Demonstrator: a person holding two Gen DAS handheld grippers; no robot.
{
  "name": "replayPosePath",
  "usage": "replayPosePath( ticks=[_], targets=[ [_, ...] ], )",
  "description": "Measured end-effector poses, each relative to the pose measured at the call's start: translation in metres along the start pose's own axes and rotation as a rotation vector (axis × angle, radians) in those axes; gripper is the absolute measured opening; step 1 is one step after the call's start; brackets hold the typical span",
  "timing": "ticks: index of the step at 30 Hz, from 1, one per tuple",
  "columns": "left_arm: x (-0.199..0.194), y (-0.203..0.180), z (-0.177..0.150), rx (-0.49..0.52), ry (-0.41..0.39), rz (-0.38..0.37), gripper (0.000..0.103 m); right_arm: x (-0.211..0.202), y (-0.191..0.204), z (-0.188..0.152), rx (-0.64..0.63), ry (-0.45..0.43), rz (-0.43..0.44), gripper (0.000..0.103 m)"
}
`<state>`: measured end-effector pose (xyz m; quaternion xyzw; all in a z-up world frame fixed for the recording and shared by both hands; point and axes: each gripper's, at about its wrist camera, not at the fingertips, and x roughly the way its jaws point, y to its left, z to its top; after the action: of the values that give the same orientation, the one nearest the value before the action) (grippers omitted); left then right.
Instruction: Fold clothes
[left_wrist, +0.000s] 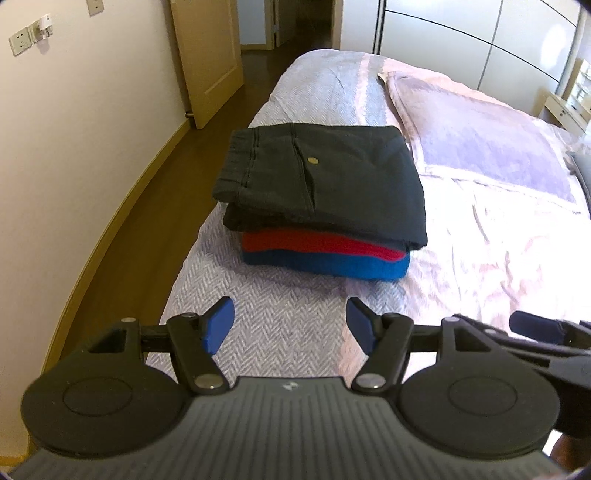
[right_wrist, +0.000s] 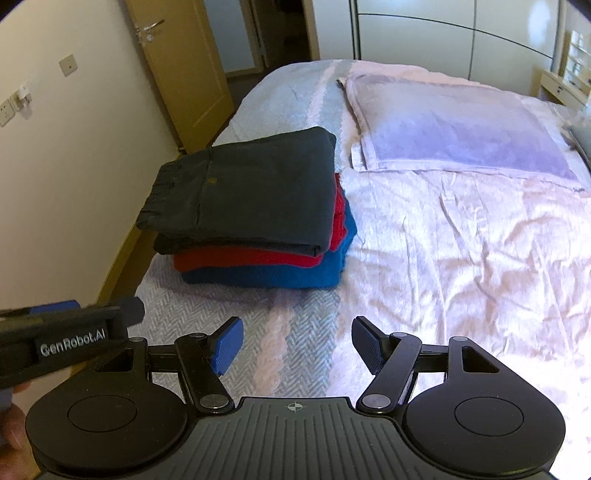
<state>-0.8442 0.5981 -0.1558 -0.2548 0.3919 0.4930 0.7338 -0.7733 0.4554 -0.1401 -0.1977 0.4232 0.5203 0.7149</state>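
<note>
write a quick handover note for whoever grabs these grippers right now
Left gripper: open, empty, held above the bed short of the pile.
Right gripper: open, empty, alongside the left.
Clothes: one stack near the bed's left edge, dark trousers on top, red garment under them, blue garment at the bottom.
Done: all three look folded and stacked.
Left: no loose clothing in view; check off-camera.

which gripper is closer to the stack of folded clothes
Left, narrowly. The left gripper faces the stack of folded clothes head-on; the right gripper sits beside it, off the stack's right corner. Both open, touching nothing.
</note>
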Motion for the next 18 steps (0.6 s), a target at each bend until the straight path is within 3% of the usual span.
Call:
replayPosePath(
  ticks=[18],
  targets=[
    [-0.008, 0.022, -0.059, 0.033, -0.023, -0.04, 0.064, -0.017, 0.017, -0.067, 0.053, -0.048, -0.044, 0.068]
  ],
)
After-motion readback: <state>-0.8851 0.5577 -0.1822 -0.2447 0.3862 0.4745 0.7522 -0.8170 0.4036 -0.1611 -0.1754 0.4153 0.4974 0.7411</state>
